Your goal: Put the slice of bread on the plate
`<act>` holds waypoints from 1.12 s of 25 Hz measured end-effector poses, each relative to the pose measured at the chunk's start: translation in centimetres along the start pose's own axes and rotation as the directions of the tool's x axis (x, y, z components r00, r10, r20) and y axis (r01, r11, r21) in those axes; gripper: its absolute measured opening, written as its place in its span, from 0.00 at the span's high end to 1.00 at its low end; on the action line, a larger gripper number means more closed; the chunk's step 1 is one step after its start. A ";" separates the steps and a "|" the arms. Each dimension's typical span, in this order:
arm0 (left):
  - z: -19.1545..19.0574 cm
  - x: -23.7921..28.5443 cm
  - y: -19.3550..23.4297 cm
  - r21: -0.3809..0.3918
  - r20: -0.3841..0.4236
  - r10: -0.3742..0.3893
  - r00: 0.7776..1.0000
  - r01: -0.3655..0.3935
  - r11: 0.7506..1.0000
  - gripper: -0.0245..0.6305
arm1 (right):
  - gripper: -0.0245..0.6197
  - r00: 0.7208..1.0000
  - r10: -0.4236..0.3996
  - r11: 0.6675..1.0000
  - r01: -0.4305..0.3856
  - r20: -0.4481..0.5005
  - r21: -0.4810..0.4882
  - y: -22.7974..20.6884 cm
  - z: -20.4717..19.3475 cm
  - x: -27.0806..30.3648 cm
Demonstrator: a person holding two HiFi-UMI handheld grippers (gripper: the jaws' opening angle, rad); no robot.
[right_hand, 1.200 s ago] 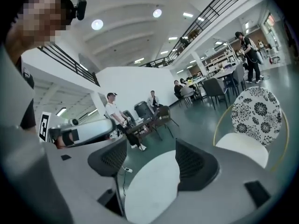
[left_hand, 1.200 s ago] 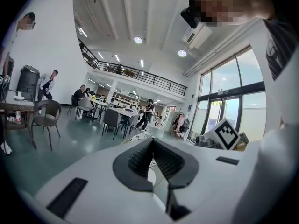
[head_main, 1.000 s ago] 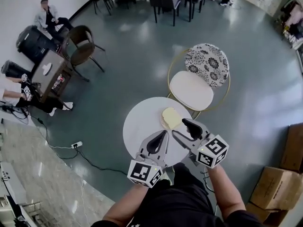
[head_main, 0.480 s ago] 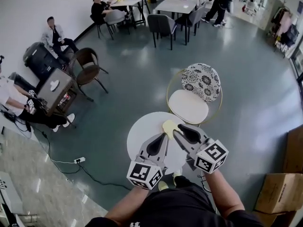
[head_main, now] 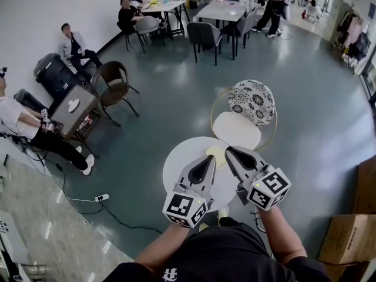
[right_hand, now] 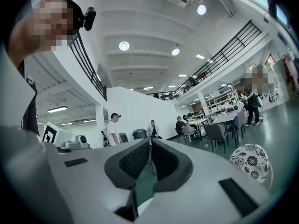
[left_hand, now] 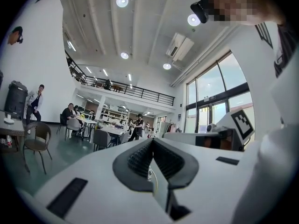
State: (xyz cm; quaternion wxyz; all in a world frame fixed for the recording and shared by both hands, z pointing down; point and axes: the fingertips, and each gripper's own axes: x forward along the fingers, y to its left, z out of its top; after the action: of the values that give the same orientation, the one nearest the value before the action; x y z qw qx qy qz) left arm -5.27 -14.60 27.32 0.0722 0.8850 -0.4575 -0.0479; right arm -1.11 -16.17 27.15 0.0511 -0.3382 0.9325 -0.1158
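Observation:
The pale yellow bread slice (head_main: 217, 155) lies on its plate on the round white table (head_main: 176, 163). In the head view it shows only between the two grippers, and the plate's rim is hidden. My left gripper (head_main: 211, 157) hovers high above the table, shut and empty. My right gripper (head_main: 228, 150) is beside it, also shut with nothing between its pads. Both gripper views look level across the room. The left gripper (left_hand: 152, 141) and the right gripper (right_hand: 150, 141) each show their black pads pressed together.
A gold-framed chair with a white seat (head_main: 237, 129) and a floral back (head_main: 252, 101) stands just beyond the table. Cardboard boxes (head_main: 346, 231) sit at the right. A power strip (head_main: 101, 197) and its cable lie on the floor at the left. People, tables and chairs are farther off.
Both grippers have risen from the table toward the head camera. The right gripper's jaws, open over the bread a second ago, have closed. The bread stays on the table.

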 end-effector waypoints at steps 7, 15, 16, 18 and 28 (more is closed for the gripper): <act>0.6 -0.9 0.2 0.017 0.007 0.004 1.000 -0.004 1.000 0.95 | 0.95 1.000 0.001 1.000 -0.001 0.005 0.007 1.1 -0.1 0.3; 1.1 -0.9 0.3 0.041 0.007 0.002 1.000 -0.003 0.999 0.95 | 0.95 1.000 0.007 1.000 -0.008 -0.016 -0.022 1.7 -0.3 0.8; 1.0 -0.9 0.4 0.040 0.006 0.003 1.000 -0.004 0.999 0.95 | 0.95 1.000 0.007 1.000 -0.007 -0.018 -0.022 1.6 -0.4 0.8; 0.9 -0.9 0.4 0.038 0.005 0.005 1.000 -0.005 0.999 0.95 | 0.95 1.000 0.007 1.000 -0.007 -0.019 -0.022 1.5 -0.5 0.7; 0.7 -0.3 0.5 0.033 0.004 0.010 1.000 -0.010 0.999 0.95 | 0.95 1.000 0.011 1.000 -0.012 -0.028 -0.024 1.0 -0.5 1.0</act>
State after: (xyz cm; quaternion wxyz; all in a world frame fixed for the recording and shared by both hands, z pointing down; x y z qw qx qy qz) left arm -5.94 -14.73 26.69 0.0571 0.8837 -0.4627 -0.0419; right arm -2.56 -16.01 27.37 0.0348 -0.3318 0.9364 -0.1089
